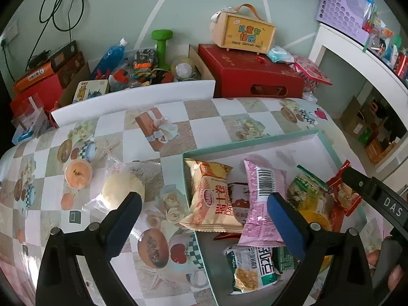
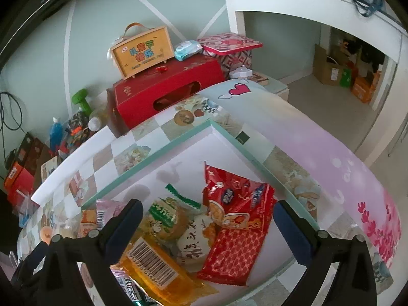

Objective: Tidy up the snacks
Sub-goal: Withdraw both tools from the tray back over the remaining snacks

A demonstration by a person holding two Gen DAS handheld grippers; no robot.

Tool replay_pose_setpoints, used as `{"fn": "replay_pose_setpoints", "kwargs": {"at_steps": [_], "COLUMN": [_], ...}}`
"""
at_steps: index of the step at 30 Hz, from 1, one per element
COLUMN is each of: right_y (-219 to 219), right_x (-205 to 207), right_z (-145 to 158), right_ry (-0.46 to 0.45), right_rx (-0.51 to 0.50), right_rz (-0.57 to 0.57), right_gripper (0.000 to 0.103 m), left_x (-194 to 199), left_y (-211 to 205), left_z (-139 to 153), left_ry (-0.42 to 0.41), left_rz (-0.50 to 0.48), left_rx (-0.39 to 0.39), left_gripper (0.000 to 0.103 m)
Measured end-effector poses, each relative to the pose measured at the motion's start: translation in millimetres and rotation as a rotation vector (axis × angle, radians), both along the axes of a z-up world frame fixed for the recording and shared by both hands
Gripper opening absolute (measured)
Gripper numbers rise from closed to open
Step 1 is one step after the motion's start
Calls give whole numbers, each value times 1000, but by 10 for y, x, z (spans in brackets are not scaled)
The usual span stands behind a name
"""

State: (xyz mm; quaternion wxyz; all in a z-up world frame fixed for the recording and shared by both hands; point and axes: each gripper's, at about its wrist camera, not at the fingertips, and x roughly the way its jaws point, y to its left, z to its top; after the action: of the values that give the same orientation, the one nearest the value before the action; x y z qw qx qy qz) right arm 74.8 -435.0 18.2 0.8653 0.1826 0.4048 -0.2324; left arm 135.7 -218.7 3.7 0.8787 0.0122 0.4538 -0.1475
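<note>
A shallow white tray with a mint rim (image 1: 255, 141) sits on the patterned table and holds several snack packs: an orange pack (image 1: 211, 193), a pink pack (image 1: 262, 204), a green-white pack (image 1: 252, 267). My left gripper (image 1: 204, 216) is open and empty above the tray's left edge. A wrapped pale bun (image 1: 122, 186) and an orange jelly cup (image 1: 77, 173) lie on the table left of the tray. My right gripper (image 2: 206, 227) is open and empty over the tray (image 2: 153, 153), above a red pack (image 2: 237, 227), a green pack (image 2: 168, 216) and an orange pack (image 2: 158, 275).
Behind the table stand a red box (image 1: 252, 76) with a yellow handled box (image 1: 244, 30) on it, and a cardboard box of clutter with a green dumbbell (image 1: 162, 43). A white shelf unit (image 1: 357, 51) stands at the right.
</note>
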Motion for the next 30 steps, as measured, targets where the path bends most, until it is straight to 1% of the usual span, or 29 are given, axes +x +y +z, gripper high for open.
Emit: {"fn": "replay_pose_setpoints", "kwargs": {"at_steps": [7,12,15,19,23,30], "right_y": [93,218,332,528,715,1089], "right_x": [43,110,157,236,301,440], "right_z": [18,53,94,137,157,125], "right_ry": [5,2,-8,-18,-20,-5], "right_rx": [-13,-21,-23,-28,-36,-38], "right_rz": [22,52,79,136,176,281], "right_gripper": [103,103,103,103,103,103], "left_x": [33,90,131,189,232,260], "left_y": [82,266,437,741,1055,1660], "left_z": [24,76,129,211,238,254], "left_ry": [6,7,-2,-18,-15,3], "left_rz": [10,37,62,126,189,321], "left_rx": [-18,-22,-8,14,21,-5], "left_gripper": [99,99,99,99,99,99]}}
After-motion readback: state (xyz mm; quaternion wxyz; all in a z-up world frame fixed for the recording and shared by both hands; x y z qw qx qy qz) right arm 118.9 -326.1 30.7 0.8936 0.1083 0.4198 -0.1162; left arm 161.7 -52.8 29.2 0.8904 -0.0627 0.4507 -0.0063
